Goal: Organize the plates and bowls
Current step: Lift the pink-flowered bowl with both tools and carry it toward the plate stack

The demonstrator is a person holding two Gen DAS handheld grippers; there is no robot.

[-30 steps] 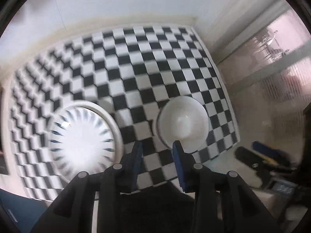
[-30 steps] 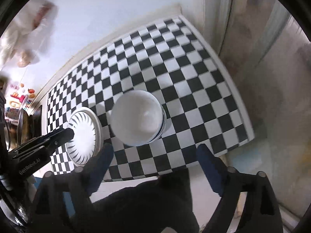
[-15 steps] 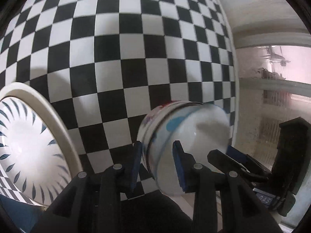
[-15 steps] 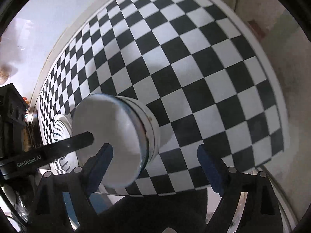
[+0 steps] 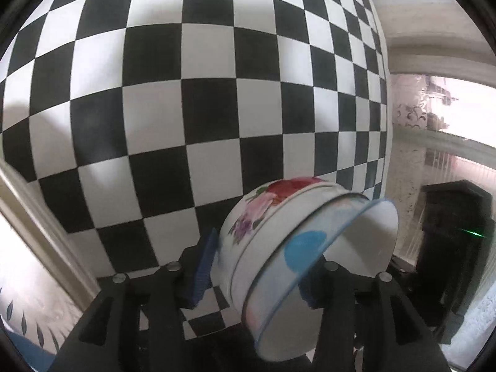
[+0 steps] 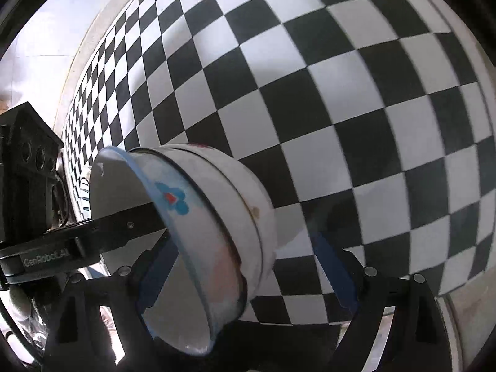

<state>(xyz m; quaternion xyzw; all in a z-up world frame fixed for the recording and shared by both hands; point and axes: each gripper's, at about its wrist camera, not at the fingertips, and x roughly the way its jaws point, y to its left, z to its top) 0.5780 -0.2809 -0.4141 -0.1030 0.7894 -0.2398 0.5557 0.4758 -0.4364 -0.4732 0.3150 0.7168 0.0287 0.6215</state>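
Two nested bowls, a blue-rimmed white bowl (image 5: 313, 248) inside a flowered bowl (image 5: 248, 223), stand on the black-and-white checked cloth (image 5: 186, 108). My left gripper (image 5: 257, 260) straddles their near wall, jaws opening: one pad (image 5: 204, 263) is by the flowered outside, the other finger reaches inside. My right gripper (image 6: 246, 241) stands open across the opposite wall of the blue-rimmed bowl (image 6: 173, 204) and flowered bowl (image 6: 241, 198), with a gap at its outer pad (image 6: 331, 269). A white plate (image 5: 28, 294) with dark blue rays lies at the lower left.
The cloth ends at a pale table edge (image 5: 384, 71) on the right, beside a frosted window (image 5: 434, 124). The right gripper's black body (image 5: 452, 248) shows past the bowls in the left wrist view. The left gripper's body (image 6: 28, 170) fills the left side of the right wrist view.
Both grippers have come down onto the nested bowls, which now fill the lower part of each view. The left jaws have widened and now straddle the bowls' wall.
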